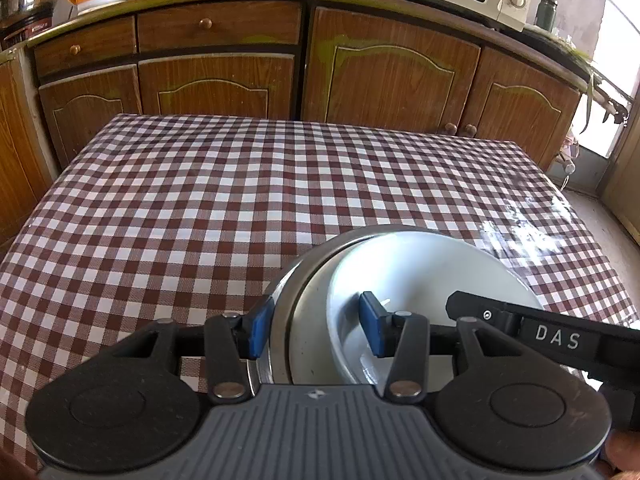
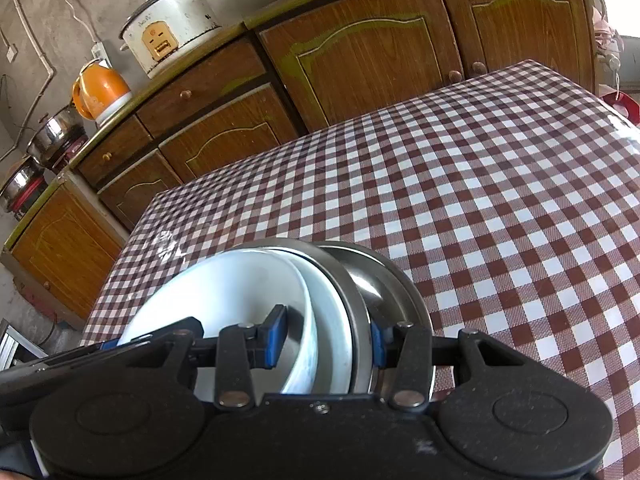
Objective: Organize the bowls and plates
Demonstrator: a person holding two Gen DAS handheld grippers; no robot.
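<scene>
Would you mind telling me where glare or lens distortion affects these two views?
Left wrist view: window glare washes the tablecloth at right, and the cabinets bow from fisheye. Right wrist view: a smaller sheen on the cloth beside the white bowl; the counter tilts and curves.

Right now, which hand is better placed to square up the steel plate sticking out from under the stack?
Right, probably. The offset steel plate juts out beside the right tongs; the left tongs grip the opposite rim, across the white bowl.
</scene>
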